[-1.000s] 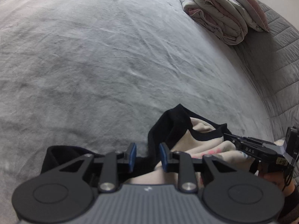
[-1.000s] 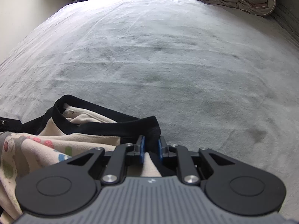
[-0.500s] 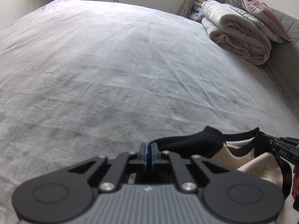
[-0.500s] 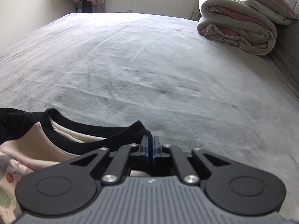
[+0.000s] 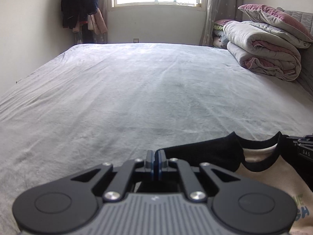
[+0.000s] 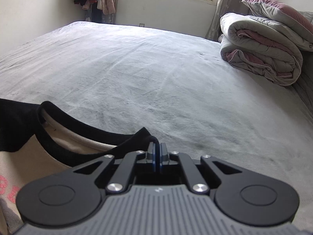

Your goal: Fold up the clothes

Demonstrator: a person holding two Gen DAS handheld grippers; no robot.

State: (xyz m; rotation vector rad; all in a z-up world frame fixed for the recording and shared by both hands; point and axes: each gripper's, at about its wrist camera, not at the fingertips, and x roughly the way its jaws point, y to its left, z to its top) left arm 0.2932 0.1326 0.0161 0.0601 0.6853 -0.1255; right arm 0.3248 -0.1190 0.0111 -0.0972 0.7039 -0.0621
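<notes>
Both of my hands have come up and tipped back since a moment ago: the views that looked down onto the sheet now take in the whole bed and the window, and the jaws that stood apart around the black trim are now shut on it. My left gripper (image 5: 156, 162) is clamped on the black shoulder edge of the shirt (image 5: 270, 172), and my right gripper (image 6: 157, 156) is clamped on the opposite shoulder, with a loop of black trim curling over its pads. I hold it at these two points so the cream body hangs straight below the neckline (image 6: 78, 137) and the cloth is stretched flat between my hands, ready to be laid out.

From my left gripper the shirt runs off toward 3 o'clock, where the tip of my other gripper shows at the frame edge; from my right gripper it runs toward 9 o'clock. Pink print shows on the cream cloth at 8 o'clock in the right view.

Ahead, at 12 o'clock, the grey bed (image 5: 137, 98) is bare and wide, which I judge is the place to spread the garment. A folded duvet (image 6: 260, 58) with a pillow (image 6: 277, 9) on top sits at 2 o'clock, well apart from the shirt.
</notes>
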